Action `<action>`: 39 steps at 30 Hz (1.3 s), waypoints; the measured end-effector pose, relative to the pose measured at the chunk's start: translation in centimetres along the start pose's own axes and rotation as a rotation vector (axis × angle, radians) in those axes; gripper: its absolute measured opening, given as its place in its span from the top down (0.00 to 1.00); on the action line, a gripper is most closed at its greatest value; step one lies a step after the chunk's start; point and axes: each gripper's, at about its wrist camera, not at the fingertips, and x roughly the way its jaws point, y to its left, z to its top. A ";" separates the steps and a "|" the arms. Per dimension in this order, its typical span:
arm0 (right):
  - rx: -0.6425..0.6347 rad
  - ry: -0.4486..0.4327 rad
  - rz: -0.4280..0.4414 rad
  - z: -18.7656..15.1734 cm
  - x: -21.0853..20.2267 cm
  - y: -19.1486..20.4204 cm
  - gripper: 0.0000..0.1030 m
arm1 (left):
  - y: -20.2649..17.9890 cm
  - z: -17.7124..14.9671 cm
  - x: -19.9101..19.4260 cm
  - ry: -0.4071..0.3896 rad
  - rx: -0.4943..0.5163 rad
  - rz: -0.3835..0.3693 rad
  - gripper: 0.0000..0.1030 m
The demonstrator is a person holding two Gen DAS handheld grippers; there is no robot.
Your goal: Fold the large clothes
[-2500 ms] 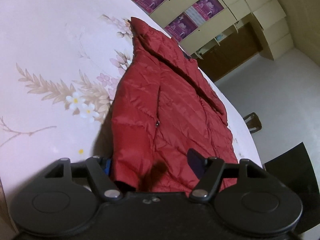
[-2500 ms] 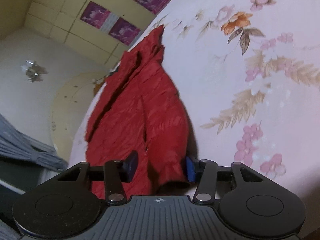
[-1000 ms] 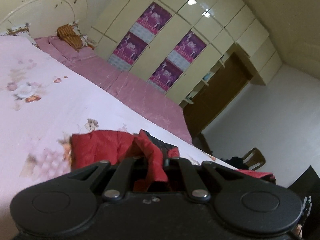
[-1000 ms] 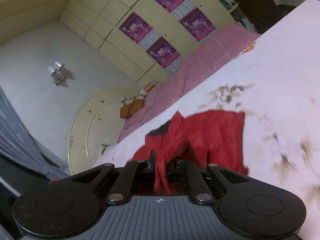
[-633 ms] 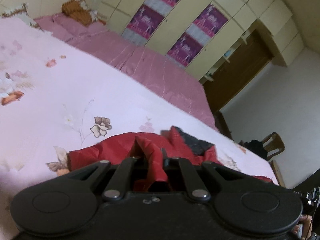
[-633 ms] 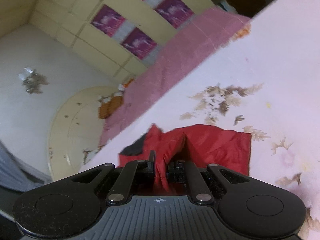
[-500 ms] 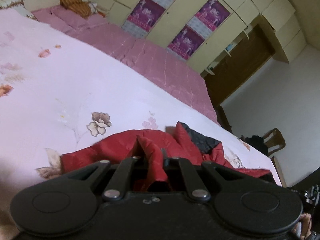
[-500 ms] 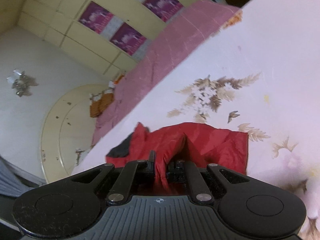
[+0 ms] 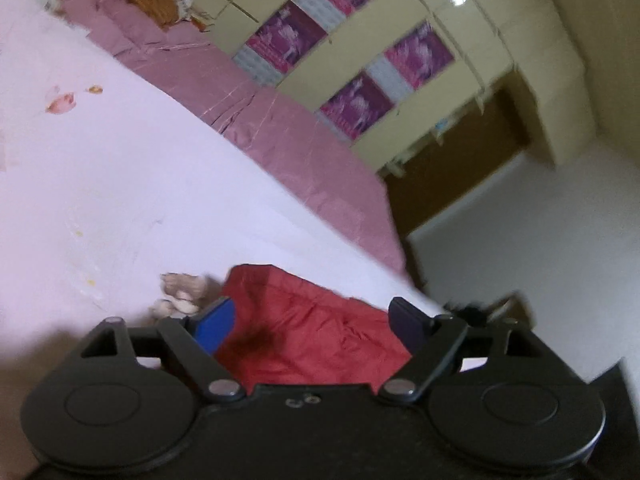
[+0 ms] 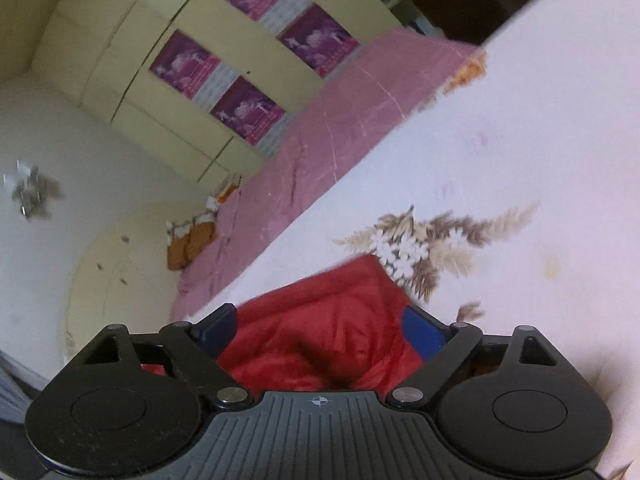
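Release of the folded red jacket (image 9: pixel 320 332) at lower centre, on the floral bedspread (image 9: pixel 120 184).
Left gripper (image 9: pixel 312 320) and right gripper (image 10: pixel 320 328) jaws are opening wide, straddling fabric; puffy layers risk springing apart.

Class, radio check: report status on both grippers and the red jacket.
Left gripper and right gripper opening, pads off the fabric. Red jacket lies on the floral bedspread. Nothing in the way.
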 end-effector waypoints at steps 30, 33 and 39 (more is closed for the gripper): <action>-0.420 0.100 -0.273 -2.9 9.2 0.9 0.94 | -1.5 -1.7 6.9 0.099 0.471 0.253 0.93; -0.407 0.037 -0.237 -3.9 8.6 -0.1 0.94 | -0.9 -2.0 6.6 0.071 0.453 0.247 0.93; -0.451 -0.010 -0.236 -5.4 8.2 -0.3 0.94 | -1.5 -2.6 6.6 0.061 0.479 0.269 0.90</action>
